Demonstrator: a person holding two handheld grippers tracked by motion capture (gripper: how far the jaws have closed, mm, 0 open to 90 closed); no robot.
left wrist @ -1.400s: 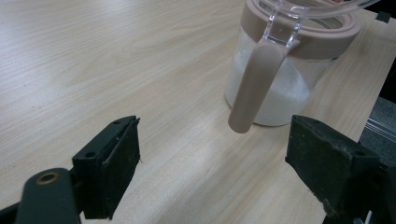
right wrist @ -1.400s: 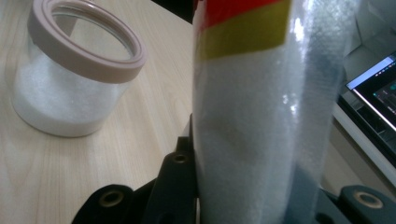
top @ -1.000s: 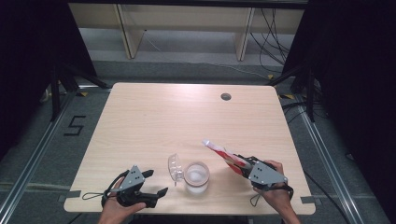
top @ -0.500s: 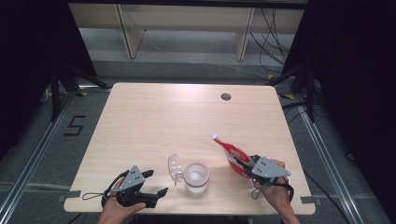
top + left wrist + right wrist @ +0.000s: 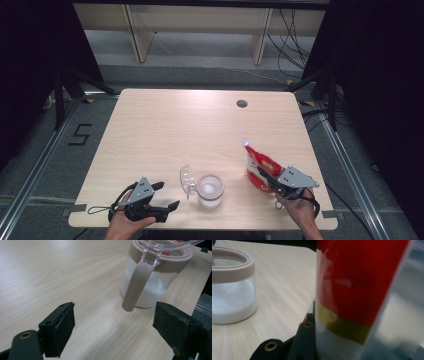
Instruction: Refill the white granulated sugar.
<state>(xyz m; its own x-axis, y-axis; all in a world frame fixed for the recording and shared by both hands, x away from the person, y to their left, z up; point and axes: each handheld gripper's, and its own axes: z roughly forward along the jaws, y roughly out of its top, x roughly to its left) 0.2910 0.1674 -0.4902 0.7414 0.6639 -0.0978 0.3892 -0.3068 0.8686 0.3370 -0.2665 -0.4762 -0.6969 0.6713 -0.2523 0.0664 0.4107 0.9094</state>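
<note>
A clear jar (image 5: 210,189) with a beige rim, part full of white grains, stands near the table's front edge, its clear lid (image 5: 186,179) flipped open to the left. To its right my right gripper (image 5: 270,181) is shut on a red, white and yellow pouch (image 5: 257,165), which stands nearly upright with its top toward the back. In the right gripper view the pouch (image 5: 359,285) rises close in front and the jar (image 5: 232,297) sits at the left. My left gripper (image 5: 167,195) rests open at the front left, its jaws wide apart and aimed at the jar (image 5: 152,282) and its beige latch tab (image 5: 136,285).
The light wooden table (image 5: 190,125) has a round cable hole (image 5: 242,103) at the back right. Shelving and cables stand on the floor behind it. A hand holds each gripper at the front edge.
The right gripper has drawn the pouch to the right, away from the jar, and turned it more upright. The left gripper has stayed put.
</note>
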